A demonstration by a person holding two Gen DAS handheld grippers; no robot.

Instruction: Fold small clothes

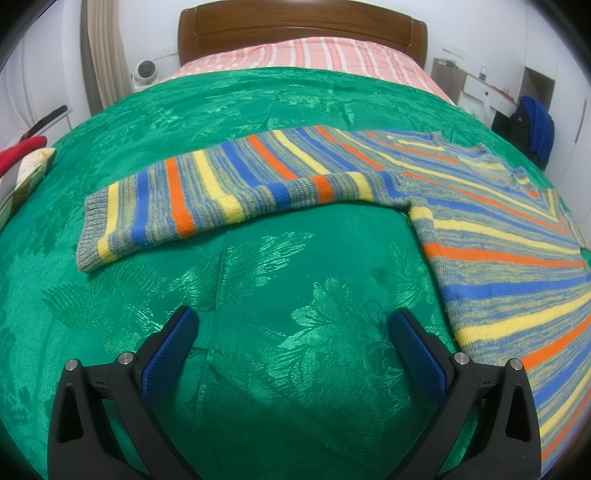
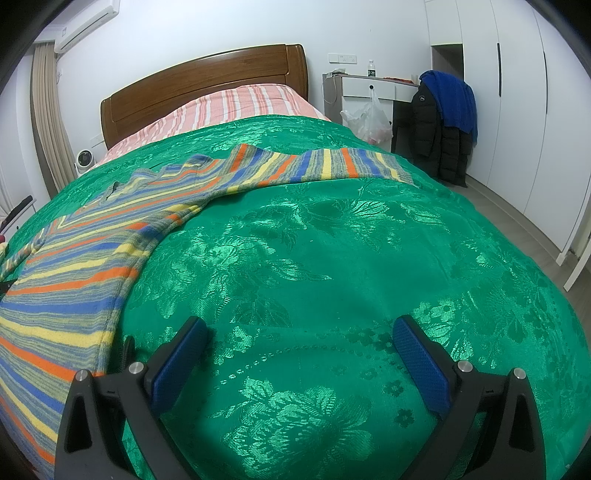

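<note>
A striped knit sweater (image 1: 491,229) in blue, yellow, orange and grey lies flat on the green bedspread (image 1: 258,280). Its left sleeve (image 1: 221,184) stretches out to the left in the left wrist view. In the right wrist view the sweater's body (image 2: 74,266) lies at the left and its other sleeve (image 2: 332,162) stretches right. My left gripper (image 1: 291,325) is open and empty over the bedspread, below the sleeve. My right gripper (image 2: 299,332) is open and empty over the bedspread, right of the sweater's body.
A wooden headboard (image 1: 303,33) and striped pink sheet (image 1: 314,55) lie at the far end. A small white fan (image 1: 146,72) stands left of the bed. A desk (image 2: 369,85) and a chair draped with dark and blue clothes (image 2: 443,122) stand right. White wardrobes (image 2: 517,92) line the right wall.
</note>
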